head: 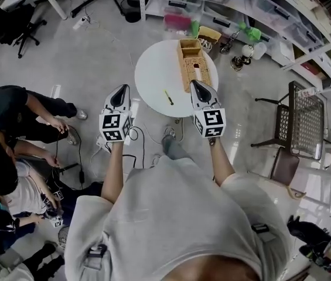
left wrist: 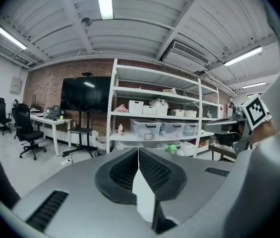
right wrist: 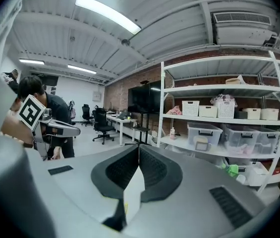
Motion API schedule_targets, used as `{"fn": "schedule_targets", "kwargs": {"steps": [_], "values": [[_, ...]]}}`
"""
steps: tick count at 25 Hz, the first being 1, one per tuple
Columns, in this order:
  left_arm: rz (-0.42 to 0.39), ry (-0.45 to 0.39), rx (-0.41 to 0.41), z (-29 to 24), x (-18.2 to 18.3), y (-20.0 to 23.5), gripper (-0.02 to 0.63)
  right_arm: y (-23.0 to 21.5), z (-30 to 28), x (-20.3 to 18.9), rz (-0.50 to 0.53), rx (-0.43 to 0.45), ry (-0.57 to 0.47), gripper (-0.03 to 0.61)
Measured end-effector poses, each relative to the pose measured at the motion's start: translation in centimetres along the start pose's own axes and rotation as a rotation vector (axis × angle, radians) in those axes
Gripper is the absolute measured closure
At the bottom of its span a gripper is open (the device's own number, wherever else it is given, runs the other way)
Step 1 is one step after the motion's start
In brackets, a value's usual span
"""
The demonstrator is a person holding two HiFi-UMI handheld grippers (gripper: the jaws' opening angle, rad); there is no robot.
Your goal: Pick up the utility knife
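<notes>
A: Where is the knife (head: 169, 98) to be found?

B: It is seen lying flat on the round table (head: 153, 63), close to the near edge. It is placed just left of the basket (head: 190, 54) and apart from it. It is touched by neither gripper.

A: How are the jaws set on the left gripper (head: 122, 89)?

B: In the left gripper view the pads are pressed together along their whole length, and nothing is held between them. In the head view the tip is seen just off the table's left edge, over the floor (head: 106, 45).

A: And the right gripper (head: 196, 84)?

B: Its jaws are likewise fully closed, pad against pad, with nothing gripped. In the head view its tip is seen against the near end of the basket. The knife is found between the two grippers, nearer the right one.

A: What is faced by the jaws?

B: Shelves (left wrist: 159, 108) loaded with bins (left wrist: 144, 128) are seen ahead of both grippers, and a dark screen (left wrist: 85, 94) is set to the left of them.

A: What is placed around the table?

B: People (head: 7, 151) are seated low at the left, and a mesh chair (head: 306, 122) is stood at the right.
</notes>
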State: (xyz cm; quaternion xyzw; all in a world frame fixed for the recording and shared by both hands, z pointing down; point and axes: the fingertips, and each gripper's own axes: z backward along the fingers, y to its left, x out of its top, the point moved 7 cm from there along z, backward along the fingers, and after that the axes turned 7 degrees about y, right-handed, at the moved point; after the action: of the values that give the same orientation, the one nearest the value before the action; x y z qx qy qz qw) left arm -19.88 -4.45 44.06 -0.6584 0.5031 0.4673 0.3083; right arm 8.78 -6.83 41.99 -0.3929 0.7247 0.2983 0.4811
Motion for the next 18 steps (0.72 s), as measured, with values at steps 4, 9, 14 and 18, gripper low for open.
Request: {"fn": "schedule_targets", "kwargs": {"steps": [4, 9, 14, 18], "values": [[0.007, 0.009, 0.039, -2.3, 0.8, 1.2, 0.591, -1.2, -3.7, 0.9, 0.013, 0.052, -0.001, 0.548], [0.022, 0.025, 0.083, -4.9, 1.9, 1.5, 0.591, -3.2, -7.4, 2.2, 0.030, 0.113, -0.001, 0.548], [0.031, 0.038, 0.128, -7.3, 2.6, 2.0, 0.591, -4.9, -10.6, 2.7, 0.022, 0.161, -0.004, 0.546], [0.037, 0.042, 0.152, -8.8, 3.4, 2.3, 0.591, -5.8, -12.6, 3.1, 0.021, 0.188, 0.000, 0.548]]}}
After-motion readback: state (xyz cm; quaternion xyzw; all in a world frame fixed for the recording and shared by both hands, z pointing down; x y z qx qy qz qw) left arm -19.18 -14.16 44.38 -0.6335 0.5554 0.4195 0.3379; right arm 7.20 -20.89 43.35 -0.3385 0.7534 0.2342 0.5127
